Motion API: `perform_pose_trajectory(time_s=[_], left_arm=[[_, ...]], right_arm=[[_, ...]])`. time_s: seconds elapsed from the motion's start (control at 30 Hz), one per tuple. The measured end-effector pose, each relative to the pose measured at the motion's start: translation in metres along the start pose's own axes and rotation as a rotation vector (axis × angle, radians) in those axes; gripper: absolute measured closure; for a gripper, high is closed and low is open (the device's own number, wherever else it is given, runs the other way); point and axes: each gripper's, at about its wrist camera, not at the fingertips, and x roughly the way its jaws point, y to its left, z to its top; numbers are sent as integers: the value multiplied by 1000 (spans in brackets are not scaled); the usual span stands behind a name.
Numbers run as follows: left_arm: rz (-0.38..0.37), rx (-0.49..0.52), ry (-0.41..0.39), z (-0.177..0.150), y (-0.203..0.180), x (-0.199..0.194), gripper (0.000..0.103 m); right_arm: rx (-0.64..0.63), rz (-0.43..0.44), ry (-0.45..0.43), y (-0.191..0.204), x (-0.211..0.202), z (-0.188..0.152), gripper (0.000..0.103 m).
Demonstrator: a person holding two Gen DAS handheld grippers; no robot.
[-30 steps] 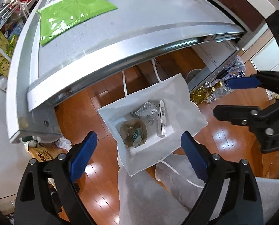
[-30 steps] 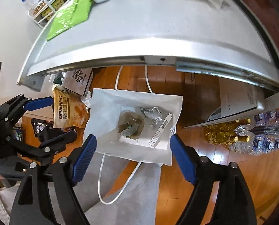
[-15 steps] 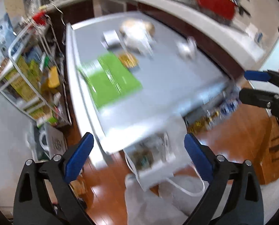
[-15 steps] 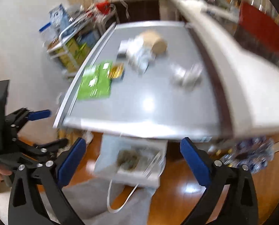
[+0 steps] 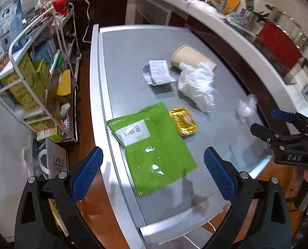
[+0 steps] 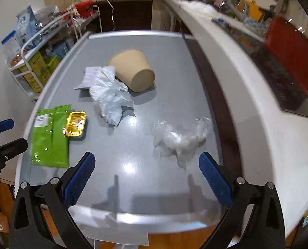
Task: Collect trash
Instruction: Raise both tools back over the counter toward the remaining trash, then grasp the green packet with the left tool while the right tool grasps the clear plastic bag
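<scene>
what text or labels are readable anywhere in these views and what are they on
"DAS": white letters on the black body of the right hand-held gripper, seen from the left wrist.
Yellow-green cartons on the white wire rack: a word starting "Jag", rest unclear.
Flat green plastic pouch: white label with print, too blurred to read.
White printed paper packet: print too small.
Gold foil tray: red mark, unreadable.

Grey table top point(image 6: 145, 145) with silver rim; bright green pouch point(image 5: 154, 149) bearing a white label; gold foil tray point(image 5: 183, 120); plain tan paper cup point(image 6: 133, 72); white crumpled bag point(image 5: 197, 85); clear plastic wrap point(image 6: 178, 139); white printed packet point(image 5: 158, 74); black grippers with blue dimpled pads point(image 6: 79, 178); reddish-brown wood floor point(image 5: 100, 213).
</scene>
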Motion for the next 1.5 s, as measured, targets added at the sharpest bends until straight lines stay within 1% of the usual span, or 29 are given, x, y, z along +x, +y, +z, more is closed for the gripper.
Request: perform_pose_trajectory(time_s=[0.07, 0.17, 0.3, 0.4, 0.53, 0.57, 0.6, 0.67, 0.7, 0.73, 0.8, 0.83, 0.87, 0.9, 0.97, 1.03, 1.1, 1.13, 1.17, 1.23, 1.3, 1.43, 1.47, 1.5], left_arm=[[11, -12, 13, 3, 3, 11, 5], [12, -9, 32, 7, 5, 25, 5], [-20, 42, 51, 11, -1, 36, 5], [28, 67, 49, 16, -10, 40, 5], [106, 62, 59, 17, -19, 51, 5], [121, 65, 62, 17, -20, 54, 5], [121, 70, 64, 17, -23, 55, 5], [73, 106, 59, 18, -29, 57, 5], [38, 148, 56, 18, -34, 58, 5], [25, 193, 57, 17, -38, 59, 5], [53, 331, 58, 11, -52, 61, 5], [52, 372, 53, 7, -56, 60, 5], [55, 383, 43, 5, -56, 57, 5], [61, 379, 29, 4, -54, 52, 5], [40, 321, 20, 5, -46, 43, 5], [-17, 216, 33, 5, -32, 37, 5], [-65, 134, 57, 3, -21, 37, 5], [-88, 101, 70, 1, -18, 39, 5], [-95, 86, 77, 2, -16, 42, 5], [-93, 77, 93, 1, -17, 47, 5], [-88, 96, 95, 0, -22, 50, 5], [-24, 164, 101, -8, -40, 59, 5], [-11, 180, 91, -10, -43, 59, 5], [-2, 189, 88, -9, -43, 61, 5]], right_arm=[[28, 1, 24, -2, 13, 6, 4], [38, -27, 40, -2, 27, 11, 4], [67, -40, 54, -5, 38, 17, 4], [86, -50, 53, -8, 43, 21, 5], [92, -53, 60, -9, 49, 24, 5], [96, -48, 62, -9, 50, 24, 5], [98, -42, 63, -10, 50, 24, 5], [96, -31, 69, -11, 53, 25, 5], [93, -26, 71, -11, 54, 26, 5], [90, -19, 72, -11, 55, 26, 5], [84, -11, 72, -13, 55, 25, 5], [83, -8, 70, -13, 54, 25, 5], [84, 4, 69, -15, 53, 24, 5], [87, 10, 69, -16, 52, 22, 5], [92, 11, 71, -17, 52, 20, 5], [93, 15, 70, -18, 53, 20, 5], [109, 26, 75, -20, 56, 19, 5], [119, 35, 79, -20, 58, 19, 5], [127, 41, 83, -21, 60, 19, 5], [133, 47, 86, -27, 62, 18, 5], [137, 45, 86, -28, 64, 19, 5], [161, 82, 90, -32, 67, 17, 5], [167, 94, 85, -33, 65, 16, 7], [167, 97, 84, -34, 64, 15, 10]])
